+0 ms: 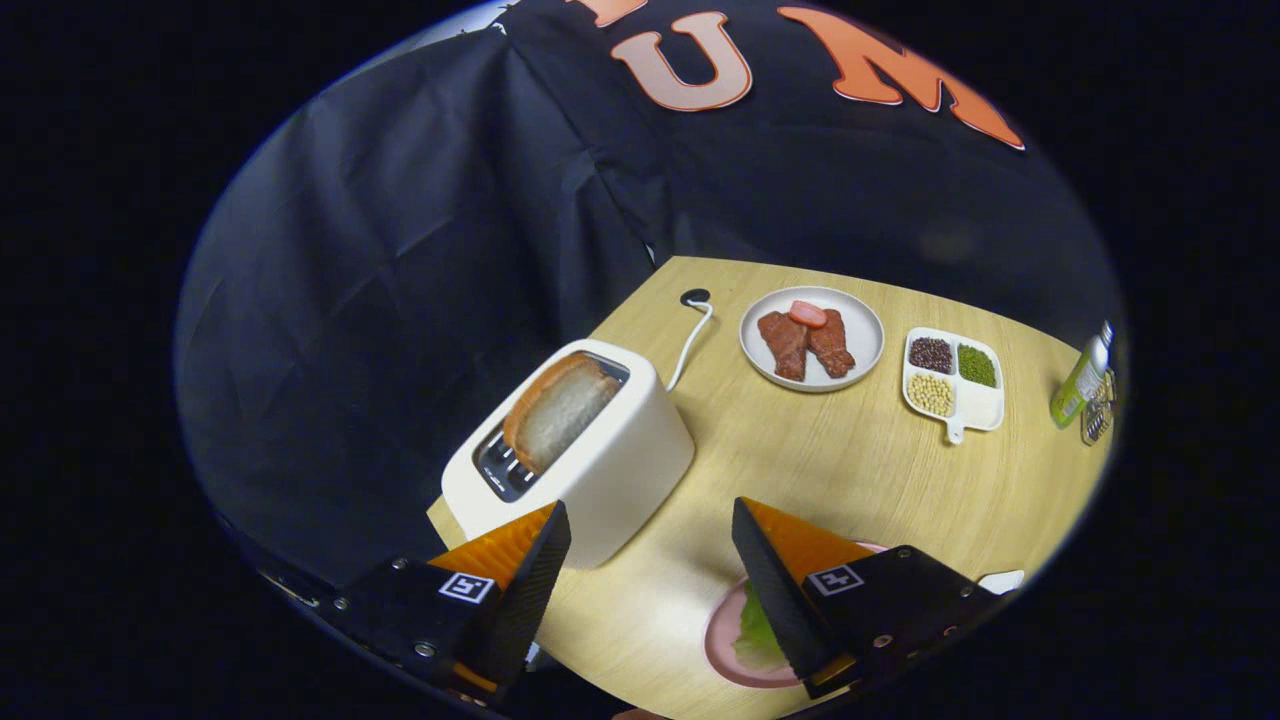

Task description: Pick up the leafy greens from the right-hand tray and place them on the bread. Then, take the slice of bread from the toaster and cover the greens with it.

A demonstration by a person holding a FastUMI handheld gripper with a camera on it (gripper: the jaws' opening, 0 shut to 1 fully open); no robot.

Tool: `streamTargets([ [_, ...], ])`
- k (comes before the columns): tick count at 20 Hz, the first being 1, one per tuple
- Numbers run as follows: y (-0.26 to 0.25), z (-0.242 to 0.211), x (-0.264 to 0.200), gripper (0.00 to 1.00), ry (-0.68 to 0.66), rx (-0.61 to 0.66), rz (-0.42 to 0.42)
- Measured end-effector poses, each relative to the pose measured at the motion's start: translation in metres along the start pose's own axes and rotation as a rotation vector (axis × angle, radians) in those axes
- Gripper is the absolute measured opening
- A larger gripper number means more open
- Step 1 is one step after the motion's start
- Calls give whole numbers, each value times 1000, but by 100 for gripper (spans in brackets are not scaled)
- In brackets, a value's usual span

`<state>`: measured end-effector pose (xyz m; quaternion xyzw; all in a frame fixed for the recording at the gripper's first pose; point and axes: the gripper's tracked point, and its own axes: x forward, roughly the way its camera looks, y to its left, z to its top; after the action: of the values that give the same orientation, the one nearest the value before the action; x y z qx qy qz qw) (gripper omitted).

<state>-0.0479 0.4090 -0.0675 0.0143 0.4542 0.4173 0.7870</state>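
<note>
Wood-grain tabletop (pixel 800 470) fills the middle of my gripper view, with black cloth hanging behind it as the booth wall.

Farthest left, the white toaster (pixel 580 450) stands close to the table's left edge, which drops away to dark just beside it. A slice of bread (pixel 558 408) stands up out of its slot, tilted, not yet taken. A white cord (pixel 692 350) runs from behind the toaster to a dark round port in the table.

My gripper (pixel 650 560) is spread wide and holds nothing; bare wood shows between the fingers. The left finger sits just in front of the toaster's near corner.

Under the right finger I can see part of a pink plate (pixel 722 630) with leafy greens (pixel 755 635) lying on it. Whether bread lies beneath the greens is hidden, so I cannot tell; I judge the greens step is likely done and the toaster slice is what remains.

Further right and beyond the fingers: a grey plate (pixel 860 330) with reddish meat pieces, then a white divided dish (pixel 985 405) holding dark, green and pale grains, then a green bottle (pixel 1082 375) at the table's far right edge.

For room, I judge the open wood between toaster and grey plate gives a clear path. The tight spots are the toaster's wall beside the left finger and the table edge on the toaster's left.
</note>
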Motion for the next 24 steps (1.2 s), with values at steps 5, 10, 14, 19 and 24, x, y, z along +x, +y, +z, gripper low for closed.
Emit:
streamTargets([
  [5,40,26,17,97,41,1,41],
  [10,63,35,44,96,111,45,32],
  [14,57,46,66,92,141,75,-34],
  [19,55,41,80,81,203,89,-71],
  [24,50,34,88,62,242,95,-103],
])
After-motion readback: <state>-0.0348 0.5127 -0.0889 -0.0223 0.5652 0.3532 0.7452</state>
